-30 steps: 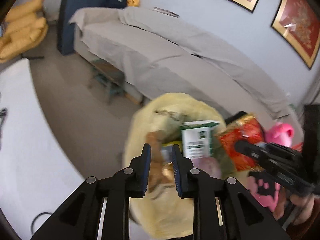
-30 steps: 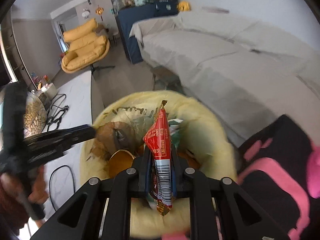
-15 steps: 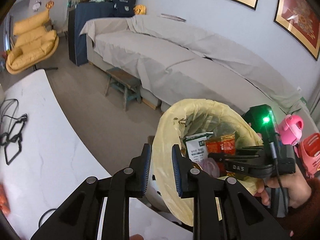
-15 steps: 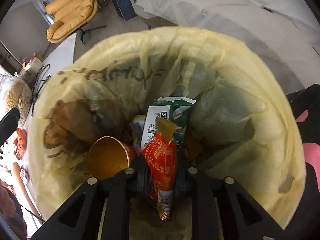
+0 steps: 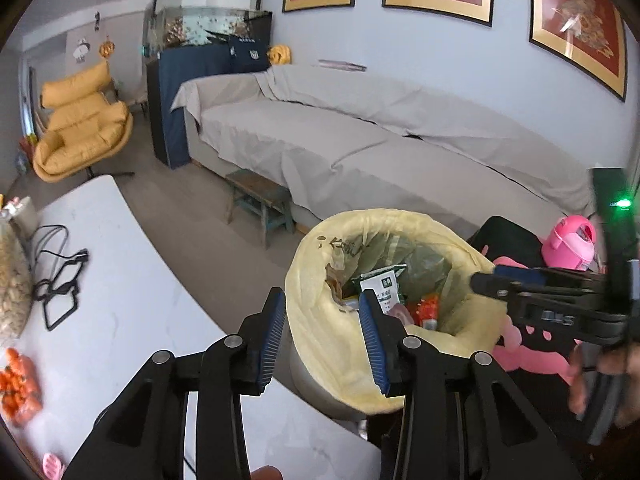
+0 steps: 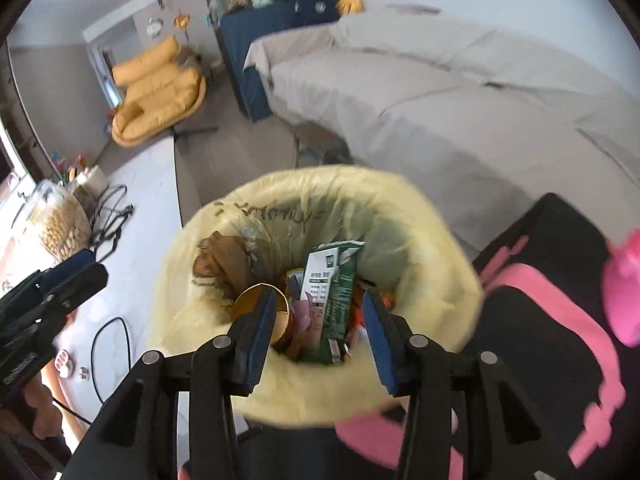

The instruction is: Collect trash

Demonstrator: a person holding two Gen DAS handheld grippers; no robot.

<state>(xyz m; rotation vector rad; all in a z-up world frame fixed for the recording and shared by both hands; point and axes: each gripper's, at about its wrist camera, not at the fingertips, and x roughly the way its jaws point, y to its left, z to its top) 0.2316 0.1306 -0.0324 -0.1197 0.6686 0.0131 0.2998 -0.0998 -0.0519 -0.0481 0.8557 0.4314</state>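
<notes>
The right claw (image 6: 316,328) hangs over the mouth of the bin, its blue pads spreading apart with nothing between them. Half a second ago those pads were clamped on a red snack wrapper; now the wrapper (image 5: 427,307) lies down in the bin among the other rubbish, beside the green-and-white carton (image 6: 332,296) and the gold-lined cup (image 6: 260,308). So that piece is delivered, by my reckoning, and the hand is free for the next.

The left claw (image 5: 323,326) is opening too, and empty. It has drawn away from the bin, so its view now takes in the bin's near rim and the white table (image 5: 132,292).

The yellow bin liner (image 6: 420,232) is folded over the rim, and the trash sits well inside it.

The two views complement each other. From the right wrist you look straight down into the bin and can sort out carton, cup and scraps. From the left wrist the contents are small and partly hidden by the liner's edge, but the table shows more fully: a black cable (image 5: 60,276), a jar of pale nuts (image 5: 12,284) and some orange-red bits (image 5: 18,390) at its edge, possibly more to collect, though too blurred to say.
</notes>
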